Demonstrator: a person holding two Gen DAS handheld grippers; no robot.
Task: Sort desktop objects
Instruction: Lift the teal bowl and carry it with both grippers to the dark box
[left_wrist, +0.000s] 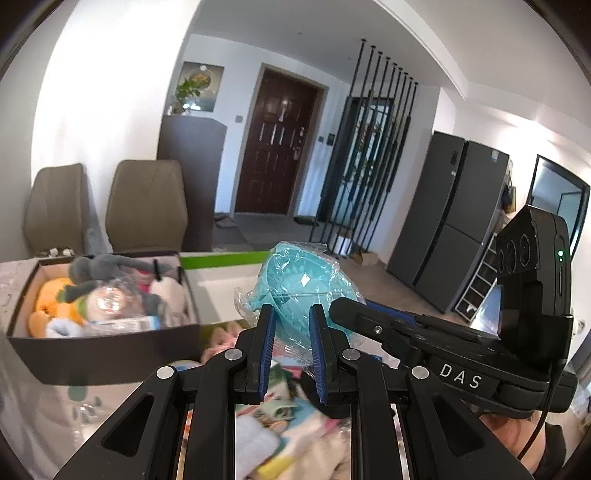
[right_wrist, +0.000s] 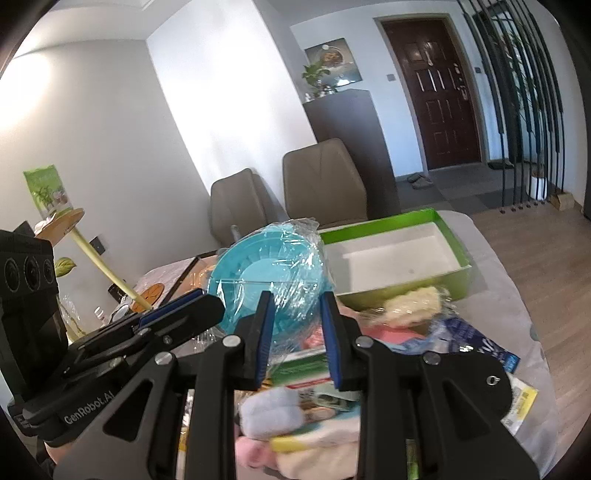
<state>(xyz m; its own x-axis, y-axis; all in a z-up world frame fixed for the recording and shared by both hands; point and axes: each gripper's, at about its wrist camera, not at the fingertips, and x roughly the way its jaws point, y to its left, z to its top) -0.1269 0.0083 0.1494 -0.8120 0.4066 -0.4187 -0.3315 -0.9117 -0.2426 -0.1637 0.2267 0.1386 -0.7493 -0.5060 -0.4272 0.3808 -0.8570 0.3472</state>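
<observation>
Bright daylight, wall glare upper left, fisheye-bent edges, foreground clutter motion-blurred.

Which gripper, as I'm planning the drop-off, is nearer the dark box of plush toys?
Left. The left gripper is just right of the dark box, close beside it. The right gripper is farther over, on the far side of the wrapped teal bowl.

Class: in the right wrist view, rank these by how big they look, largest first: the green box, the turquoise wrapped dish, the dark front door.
1. Green box.
2. Turquoise wrapped dish, though it is nearest the camera, which inflates it.
3. Dark front door, far off, so it only looks smallest.
</observation>
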